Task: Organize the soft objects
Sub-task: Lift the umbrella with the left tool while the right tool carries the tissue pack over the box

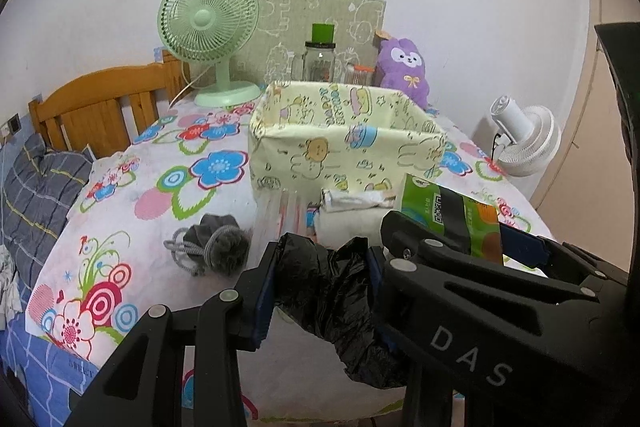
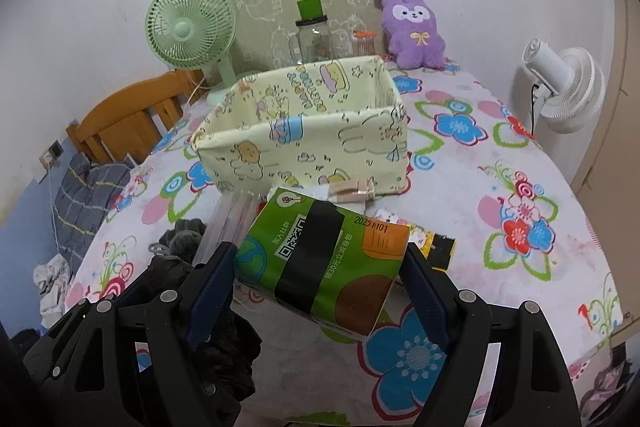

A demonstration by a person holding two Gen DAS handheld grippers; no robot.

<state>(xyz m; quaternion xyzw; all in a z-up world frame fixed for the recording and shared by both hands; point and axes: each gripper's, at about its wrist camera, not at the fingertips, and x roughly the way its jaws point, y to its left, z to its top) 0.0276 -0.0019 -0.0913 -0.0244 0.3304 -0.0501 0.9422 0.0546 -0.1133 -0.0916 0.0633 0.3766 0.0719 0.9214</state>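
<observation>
While the left gripper (image 1: pixel 320 279) clamps its blue pads tight on a crumpled black plastic bag (image 1: pixel 332 291), glossy and creased, the right gripper (image 2: pixel 320 275) stands wide with its ribbed blue pads pressed against both ends of a green tissue pack (image 2: pixel 324 259), a soft rectangular block in printed film with a black band across it. Both items are held clear of the tablecloth (image 2: pixel 520 155), a smooth sheet with bold flower prints. Just beyond the grippers stands a pale yellow fabric bin (image 2: pixel 304 143), box-shaped, open-topped, printed with cartoon animals. On the cloth in front of it lie a white folded cloth (image 1: pixel 352 223) and a clear ribbed plastic piece (image 1: pixel 276 215); to the left rests a grey knitted item with a fuzzy pompom (image 1: pixel 216 243). At the far edge stand a mint-green grille fan (image 1: pixel 208 31), a glass jar (image 1: pixel 319 61) and a purple plush toy (image 2: pixel 414 31). A white fan (image 2: pixel 568 87) stands off the right edge.
</observation>
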